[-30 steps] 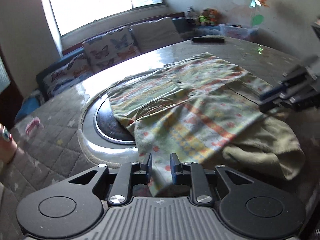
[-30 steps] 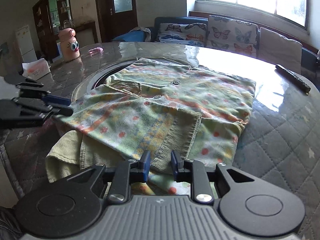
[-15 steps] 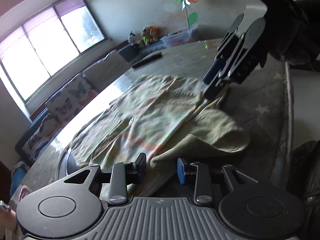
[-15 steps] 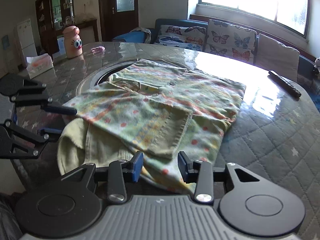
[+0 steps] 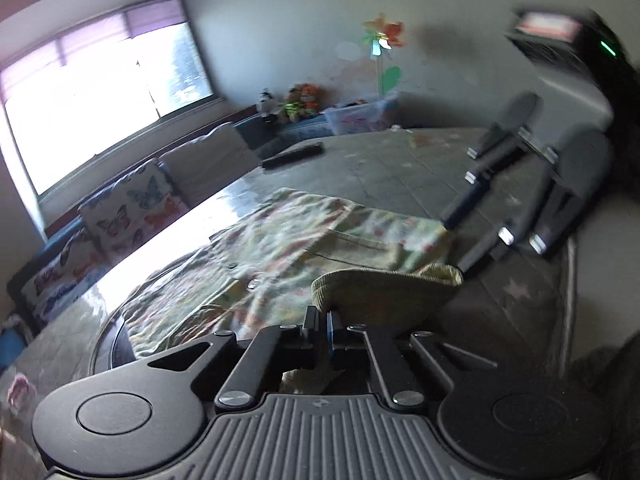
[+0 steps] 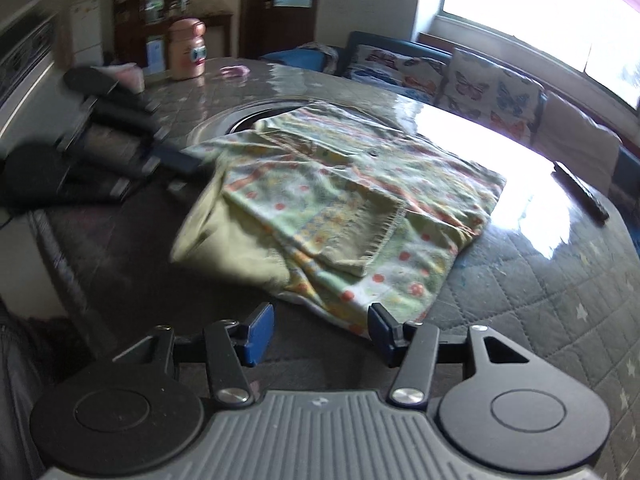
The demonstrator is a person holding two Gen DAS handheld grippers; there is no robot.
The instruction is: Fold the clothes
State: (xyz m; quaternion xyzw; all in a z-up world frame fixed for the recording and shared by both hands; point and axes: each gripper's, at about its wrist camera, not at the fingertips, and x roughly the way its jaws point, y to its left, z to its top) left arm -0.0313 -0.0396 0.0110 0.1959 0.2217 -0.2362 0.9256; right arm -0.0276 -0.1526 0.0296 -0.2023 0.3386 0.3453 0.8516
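Right wrist view, item one: worktop (image 6: 560, 300), round, quilted cover, carrying your floral shirt (image 6: 340, 200), half folded, spread across its middle. Item two: plain olive garment (image 6: 232, 248), tucked under the shirt's near-left edge. Item three: your right tongs (image 6: 320, 330), spread wide, holding nothing, shirt hem just ahead between the pads. Item four: your left tongs (image 5: 323, 326), pinched closed on the olive garment's raised edge.
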